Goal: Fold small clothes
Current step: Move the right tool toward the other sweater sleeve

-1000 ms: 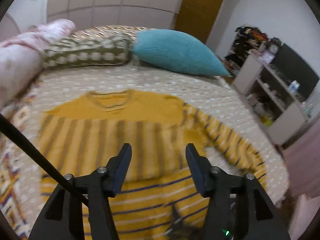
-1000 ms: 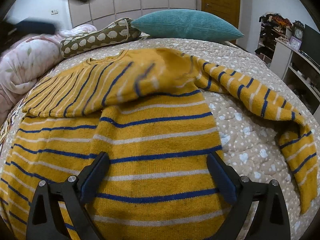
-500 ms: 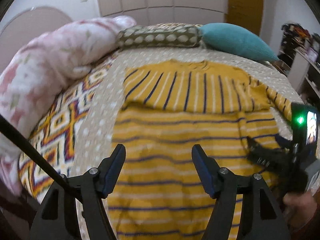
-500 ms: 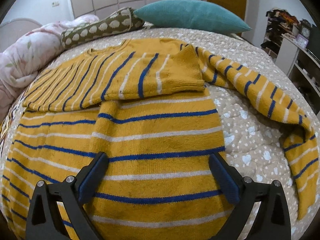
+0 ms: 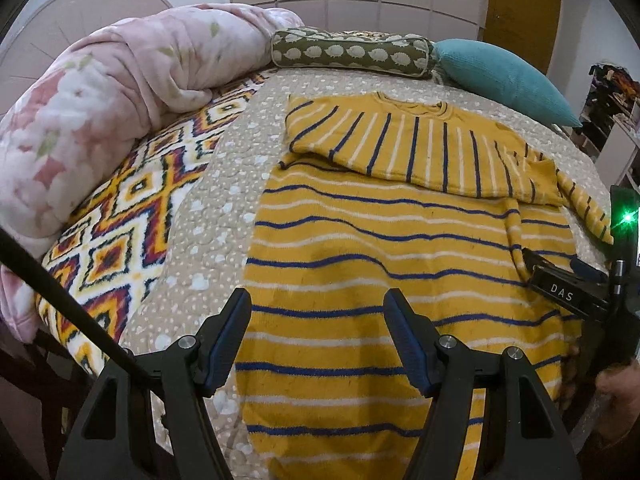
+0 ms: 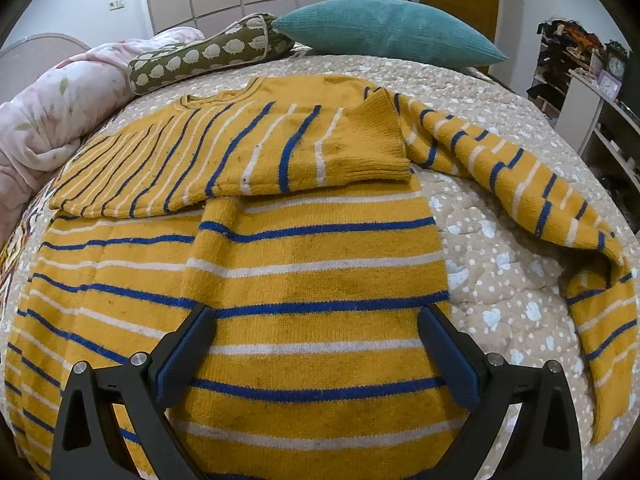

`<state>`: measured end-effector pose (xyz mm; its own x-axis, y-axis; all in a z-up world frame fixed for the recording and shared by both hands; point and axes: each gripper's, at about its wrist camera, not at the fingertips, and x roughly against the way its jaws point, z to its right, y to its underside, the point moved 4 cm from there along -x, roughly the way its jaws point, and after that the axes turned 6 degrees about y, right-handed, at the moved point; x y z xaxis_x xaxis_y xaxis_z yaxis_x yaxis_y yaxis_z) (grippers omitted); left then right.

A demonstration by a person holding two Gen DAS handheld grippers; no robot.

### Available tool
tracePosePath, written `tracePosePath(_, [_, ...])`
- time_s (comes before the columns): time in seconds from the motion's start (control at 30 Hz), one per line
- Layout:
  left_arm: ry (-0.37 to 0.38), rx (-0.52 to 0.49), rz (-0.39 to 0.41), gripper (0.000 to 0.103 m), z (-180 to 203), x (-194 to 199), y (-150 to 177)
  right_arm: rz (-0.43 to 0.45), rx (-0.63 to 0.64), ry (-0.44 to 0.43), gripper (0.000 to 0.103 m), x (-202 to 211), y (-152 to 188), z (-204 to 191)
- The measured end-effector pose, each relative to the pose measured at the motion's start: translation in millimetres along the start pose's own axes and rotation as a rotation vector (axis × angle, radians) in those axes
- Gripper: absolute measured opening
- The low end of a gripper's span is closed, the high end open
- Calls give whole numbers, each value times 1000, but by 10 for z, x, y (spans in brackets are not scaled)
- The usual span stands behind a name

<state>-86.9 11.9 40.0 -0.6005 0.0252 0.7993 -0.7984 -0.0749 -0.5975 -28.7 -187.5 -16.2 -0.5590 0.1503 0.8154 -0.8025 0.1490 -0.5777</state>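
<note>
A yellow sweater (image 5: 384,240) with blue and white stripes lies flat on the bed, seen also as the sweater (image 6: 312,264) in the right wrist view. One sleeve (image 6: 240,148) is folded across the chest, its cuff (image 6: 376,136) lying near the sweater's right side. The other sleeve (image 6: 520,192) trails out to the right over the quilt. My left gripper (image 5: 318,312) hovers open above the sweater's lower left part, nothing between its fingers. My right gripper (image 6: 316,328) stands open wide over the lower body of the sweater. It also shows at the right edge of the left wrist view as the right gripper (image 5: 568,280).
A beige dotted quilt (image 6: 500,280) covers the bed. A pink floral duvet (image 5: 112,92), a patterned blanket (image 5: 132,220), an olive bolster (image 5: 352,54) and a teal cushion (image 6: 384,30) lie along the left and far sides. Shelves (image 6: 592,96) stand to the right. A hand (image 5: 620,408) holds the right gripper.
The left gripper swung away from the sweater's top to its lower left side, leaving the sleeve folded flat across the chest, and its jaws widened a little. The right gripper stayed put.
</note>
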Motion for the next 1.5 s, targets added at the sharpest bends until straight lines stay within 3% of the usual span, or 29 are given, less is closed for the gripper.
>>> tracePosePath(0.1, [3, -5, -8, 67, 19, -20, 9, 1, 13, 37, 103, 14, 12, -20])
tracePosePath(0.4, [21, -10, -35, 67, 76, -101, 52, -10, 28, 32, 103, 10, 27, -2])
tracePosePath(0.5, [25, -11, -42, 67, 91, -129, 71, -18, -6, -5, 103, 6, 5, 42])
tracePosePath(0.67, [43, -7, -67, 67, 118, -240, 133, -11, -139, -140, 103, 16, -41, 213])
tracePosePath(0.87, [77, 26, -53, 67, 77, -222, 184, -35, 43, -66, 103, -21, -16, 21])
tracePosePath(0.9, [86, 34, -38, 67, 57, -175, 171, -31, 45, -80, 101, -7, -24, 37])
tracePosePath(1.0, [94, 49, 1, 67, -26, -31, 123, 49, 9, -127, 80, 209, -76, 186])
tracePosePath(1.07, [96, 64, 19, 67, -101, 27, 100, 93, -21, -215, 80, 390, -134, 283])
tracePosePath(1.13, [95, 80, 29, 67, -163, 56, 91, 107, -45, -228, 80, 476, -240, 373])
tracePosePath(1.27, [99, 92, 36, 68, -210, 90, 94, 26, -54, -176, 78, 238, -573, 448])
tracePosePath(1.33, [97, 91, 39, 67, -222, 106, 101, -7, -30, -149, 59, 56, -703, 399])
tracePosePath(1.4, [89, 89, 40, 67, -241, 111, 115, -46, -15, -151, 49, -130, -766, 347])
tracePosePath(1.5, [67, 97, 28, 67, -312, 78, 142, -101, -7, -113, 44, -454, -844, 360])
